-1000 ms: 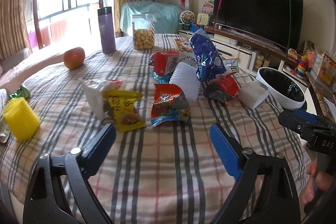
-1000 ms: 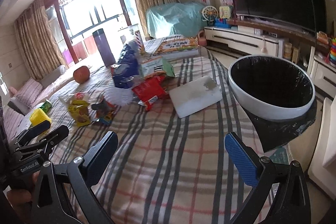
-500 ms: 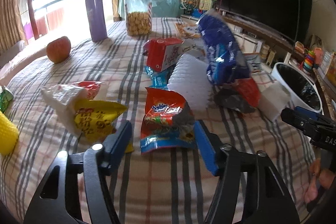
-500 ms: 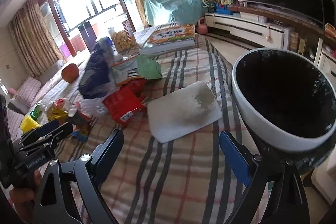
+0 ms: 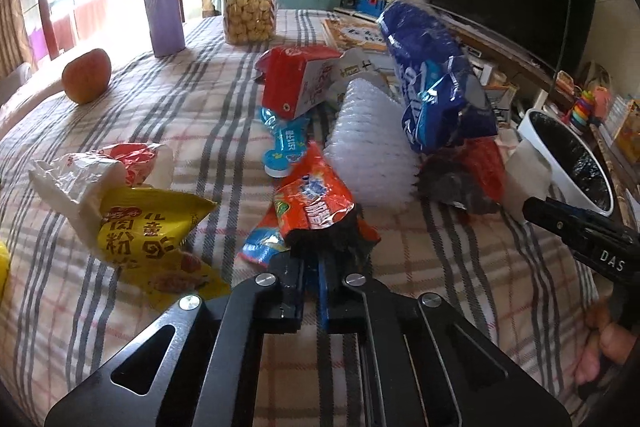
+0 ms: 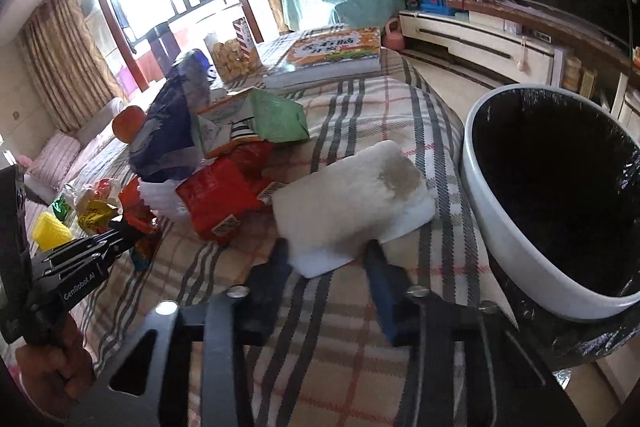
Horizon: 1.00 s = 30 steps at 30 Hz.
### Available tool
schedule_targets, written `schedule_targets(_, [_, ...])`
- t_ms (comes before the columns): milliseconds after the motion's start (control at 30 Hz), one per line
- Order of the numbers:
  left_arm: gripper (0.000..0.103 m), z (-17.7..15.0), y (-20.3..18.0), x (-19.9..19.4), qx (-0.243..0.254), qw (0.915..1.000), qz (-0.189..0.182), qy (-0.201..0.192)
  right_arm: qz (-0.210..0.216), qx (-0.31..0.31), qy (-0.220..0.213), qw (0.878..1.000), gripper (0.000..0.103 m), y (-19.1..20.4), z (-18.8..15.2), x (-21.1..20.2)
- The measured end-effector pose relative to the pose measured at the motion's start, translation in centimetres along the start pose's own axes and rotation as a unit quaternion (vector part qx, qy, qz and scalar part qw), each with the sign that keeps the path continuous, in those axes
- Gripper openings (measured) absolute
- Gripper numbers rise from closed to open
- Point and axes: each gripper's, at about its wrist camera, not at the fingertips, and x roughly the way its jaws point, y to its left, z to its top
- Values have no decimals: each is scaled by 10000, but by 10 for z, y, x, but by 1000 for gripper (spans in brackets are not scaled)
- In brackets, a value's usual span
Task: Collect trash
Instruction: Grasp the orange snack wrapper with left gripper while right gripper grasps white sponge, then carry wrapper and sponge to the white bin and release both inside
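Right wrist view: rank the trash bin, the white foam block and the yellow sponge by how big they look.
1. Trash bin, though it is nearest the camera.
2. White foam block.
3. Yellow sponge, farthest away.

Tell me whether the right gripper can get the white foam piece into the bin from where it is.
Probably yes. The right gripper has just been closing around the white foam piece, and the lined bin stands open right beside it, nothing between.

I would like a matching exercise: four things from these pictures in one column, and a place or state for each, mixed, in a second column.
1. orange snack bag
2. white sponge
3. apple
4. white trash bin

a. lined with a black bag
b. pinched in the left tongs
c. alone, near the purple tumbler
d. between the right tongs

Pairs: 1-b, 2-d, 3-c, 4-a
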Motion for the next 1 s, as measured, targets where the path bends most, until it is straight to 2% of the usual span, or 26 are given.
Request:
schedule_targets(133, [1, -7, -1, -11, 3, 10000, -78, -19, 92, 61, -68, 9999, 21, 0, -5, -10])
schedule_targets(233, [1, -14, -3, -21, -10, 9999, -151, -36, 176, 94, -136, 9997, 16, 0, -10, -21])
schedule_targets(700, [1, -25, -23, -57, 152, 9982, -528, -231, 307, 243, -29, 9992, 16, -8, -31, -47])
schedule_targets(1000, [1, -23, -54, -62, 433, 9951, -860, -238, 233, 262, -265, 9990, 16, -15, -32, -73])
